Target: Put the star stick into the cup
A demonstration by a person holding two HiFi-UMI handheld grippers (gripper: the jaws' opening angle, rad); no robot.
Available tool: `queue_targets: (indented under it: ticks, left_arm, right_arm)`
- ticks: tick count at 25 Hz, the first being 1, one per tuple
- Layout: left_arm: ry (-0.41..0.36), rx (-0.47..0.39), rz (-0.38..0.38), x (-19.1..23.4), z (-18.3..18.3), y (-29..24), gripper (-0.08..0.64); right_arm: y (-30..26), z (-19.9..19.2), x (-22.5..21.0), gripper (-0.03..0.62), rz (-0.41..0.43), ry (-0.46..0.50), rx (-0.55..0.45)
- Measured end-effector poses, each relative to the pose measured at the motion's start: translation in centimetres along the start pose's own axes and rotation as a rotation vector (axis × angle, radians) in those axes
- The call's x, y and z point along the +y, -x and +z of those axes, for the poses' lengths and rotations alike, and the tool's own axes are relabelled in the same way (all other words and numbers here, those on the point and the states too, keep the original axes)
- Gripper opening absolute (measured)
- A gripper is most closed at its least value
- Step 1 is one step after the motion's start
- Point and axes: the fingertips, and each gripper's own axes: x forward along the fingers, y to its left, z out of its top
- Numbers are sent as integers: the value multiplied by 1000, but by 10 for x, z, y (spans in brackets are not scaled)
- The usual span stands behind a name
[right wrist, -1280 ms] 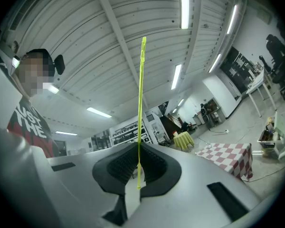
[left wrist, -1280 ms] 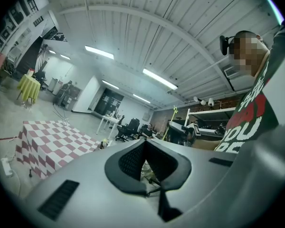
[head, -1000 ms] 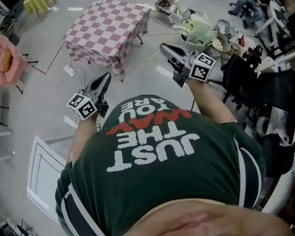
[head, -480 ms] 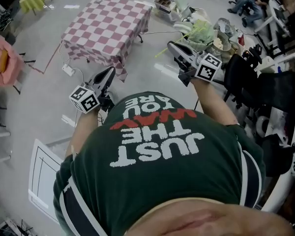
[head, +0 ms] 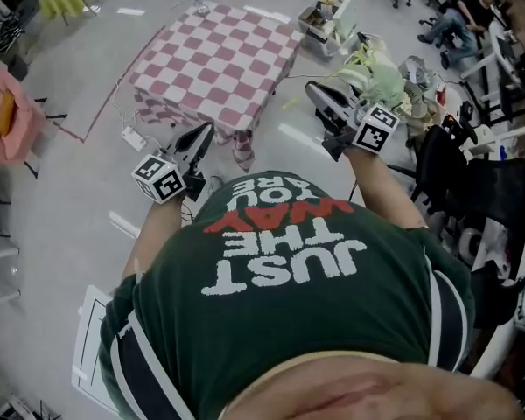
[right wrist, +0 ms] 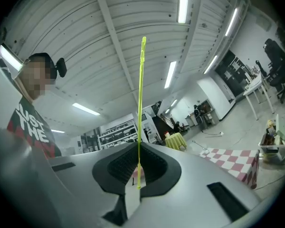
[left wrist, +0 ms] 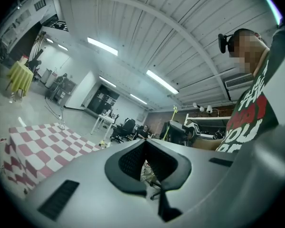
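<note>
A thin yellow-green stick (right wrist: 140, 103) stands straight up out of my right gripper (right wrist: 137, 148), whose jaws are shut on its lower end; its tip reaches toward the ceiling in the right gripper view. In the head view the right gripper (head: 322, 96) is held out ahead of the person's chest at the right. At the left, my left gripper (head: 203, 135) points forward too. Its jaws (left wrist: 145, 144) are shut with nothing between them. I can make out no cup in any view.
A table under a pink-and-white checkered cloth (head: 219, 59) stands just ahead on the grey floor. Bags and boxes (head: 376, 68) are piled at the back right, with dark chairs (head: 446, 156) beside them. A white board (head: 92, 348) lies on the floor at the lower left.
The checkered table has drawn nearer and more to the middle of the head view. Both grippers keep their pose, the right still shut on the stick.
</note>
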Motion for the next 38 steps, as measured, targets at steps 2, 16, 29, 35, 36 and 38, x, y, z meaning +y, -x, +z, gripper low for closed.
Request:
queue_targets:
  ticks: [2, 16, 29, 35, 36, 38]
  left_arm:
    - [0, 17, -12, 46, 26, 2, 10]
    - [38, 59, -107, 229, 120, -18, 11]
    - [66, 87, -99, 293, 128, -57, 9]
    - [66, 85, -57, 305, 123, -105, 11]
    - [64, 85, -46, 308, 121, -116, 11]
    - [57, 85, -13, 315, 119, -140, 11]
  right_arm:
    - [-54, 8, -15, 40, -2, -2, 0]
    - [-232, 36, -91, 40, -98, 5, -4]
    - [-256, 48, -158, 40, -139, -22, -24]
    - [-254, 58, -214, 40, -83, -48, -25]
    - [-253, 61, -227, 40, -68, -55, -25]
    - [-251, 66, -255, 40, -32, -68, -24]
